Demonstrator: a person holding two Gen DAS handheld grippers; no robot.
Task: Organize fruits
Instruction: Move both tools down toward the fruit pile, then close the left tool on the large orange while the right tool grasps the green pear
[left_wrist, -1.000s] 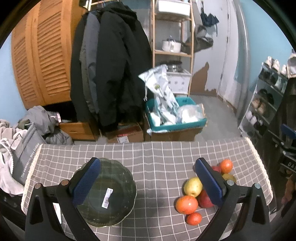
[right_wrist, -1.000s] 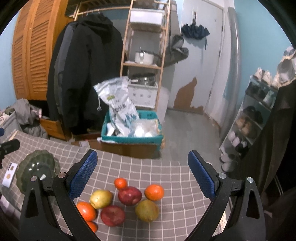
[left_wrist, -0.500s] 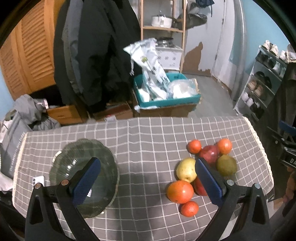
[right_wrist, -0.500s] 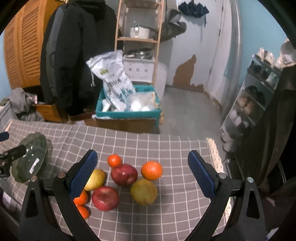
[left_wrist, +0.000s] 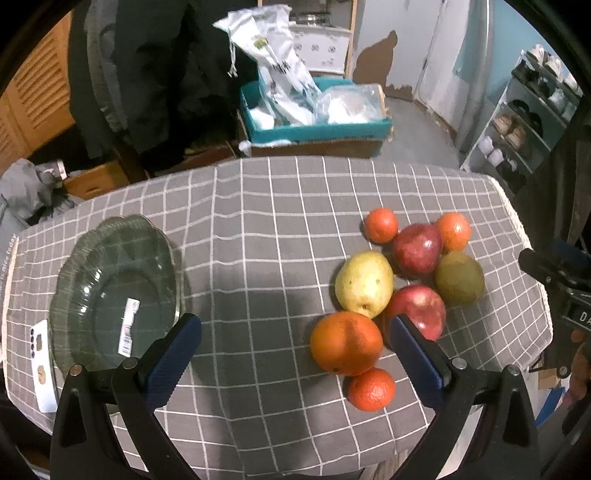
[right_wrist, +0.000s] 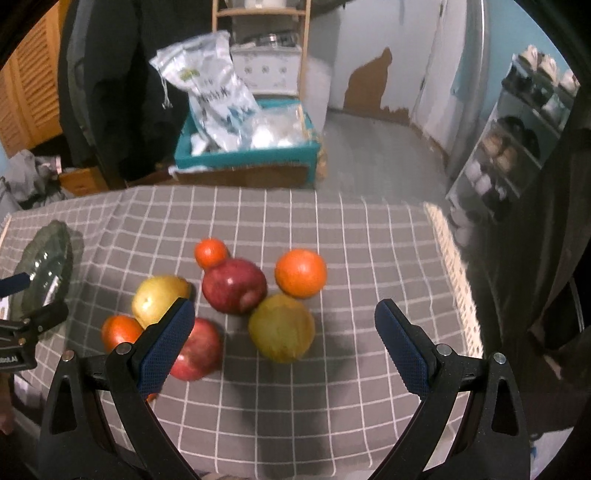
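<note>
On the grey checked cloth (left_wrist: 258, 221), the fruits sat clustered at the right, well apart from the empty glass plate (left_wrist: 114, 288) at the left. The yellow pear (left_wrist: 364, 282), touching a large orange (left_wrist: 345, 343) and a red apple (left_wrist: 419, 314), lay tilted, its blossom end toward the camera. The left gripper (left_wrist: 295, 350) and right gripper (right_wrist: 284, 338) hovered with fingers wide, holding nothing.

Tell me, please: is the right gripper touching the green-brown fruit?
Apart. The right wrist view shows the right gripper wide open, with grey cloth visible between the green-brown fruit and both blue pads.
</note>
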